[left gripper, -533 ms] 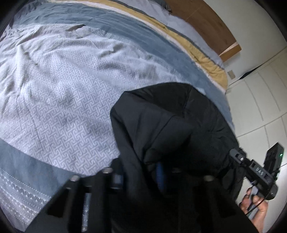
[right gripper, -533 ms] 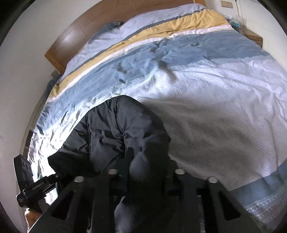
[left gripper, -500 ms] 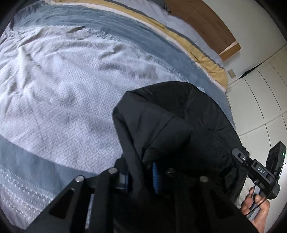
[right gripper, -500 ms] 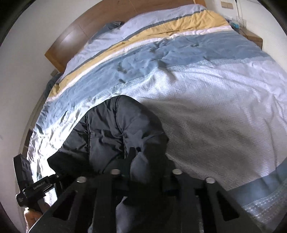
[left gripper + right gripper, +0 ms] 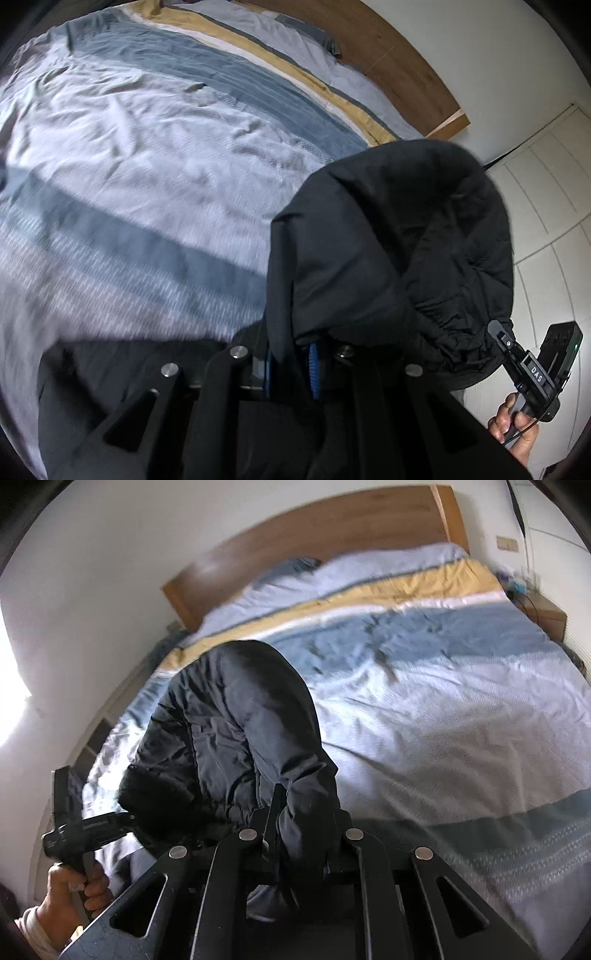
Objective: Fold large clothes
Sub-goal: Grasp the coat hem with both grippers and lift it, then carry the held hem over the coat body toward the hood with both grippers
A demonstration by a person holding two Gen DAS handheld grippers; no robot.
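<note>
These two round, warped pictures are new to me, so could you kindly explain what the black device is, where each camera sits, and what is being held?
There is no robot here. A person holds a hand-held two-finger gripper in each hand, and each gripper carries a fisheye camera looking forward along its fingers, which is why the pictures bulge.

The left wrist view looks out over the left gripper; its blue pads pinch a fold of a black padded jacket. At its right edge you see the person's other hand holding the second device.

The right wrist view looks out over the right gripper, also shut on the jacket. The left device shows at its lower left.

Both jaws have just been closing, with jacket cloth between them. Underneath is a bed with a striped duvet in blue, white and yellow, and a wooden headboard.
</note>
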